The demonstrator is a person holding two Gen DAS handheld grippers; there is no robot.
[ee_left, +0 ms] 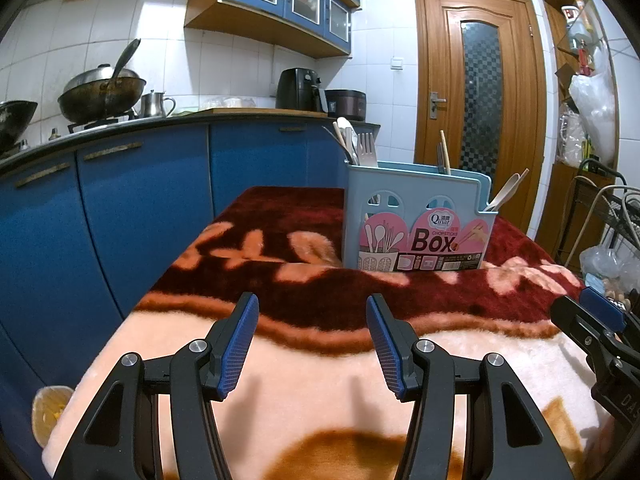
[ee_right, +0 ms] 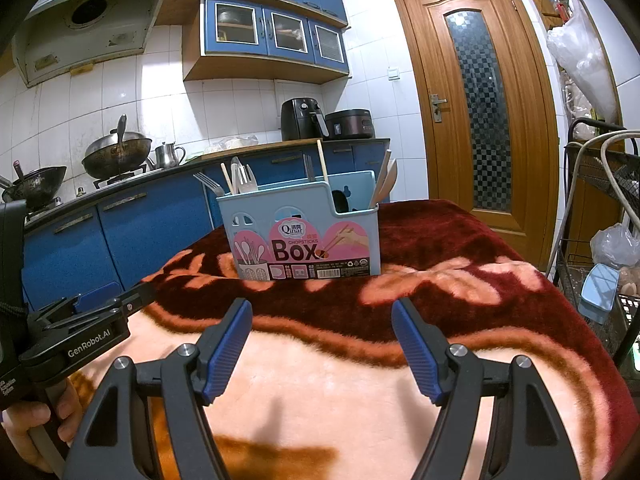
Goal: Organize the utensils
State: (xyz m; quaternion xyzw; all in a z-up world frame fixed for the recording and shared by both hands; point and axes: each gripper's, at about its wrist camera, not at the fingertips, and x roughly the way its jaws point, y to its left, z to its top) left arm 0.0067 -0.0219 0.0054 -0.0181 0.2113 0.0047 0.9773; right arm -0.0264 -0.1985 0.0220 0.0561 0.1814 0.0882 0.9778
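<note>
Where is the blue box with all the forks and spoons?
The blue box stands on the red flowery blanket, straight ahead of both open grippers in both views, with the blue kitchen cabinets behind it.

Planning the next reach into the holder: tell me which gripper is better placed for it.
Probably right, marginally. The utensil box sits nearly straight ahead of the open right gripper; from the open left gripper the box lies off to its right. Both are empty, short of it, over the blanket.
</note>
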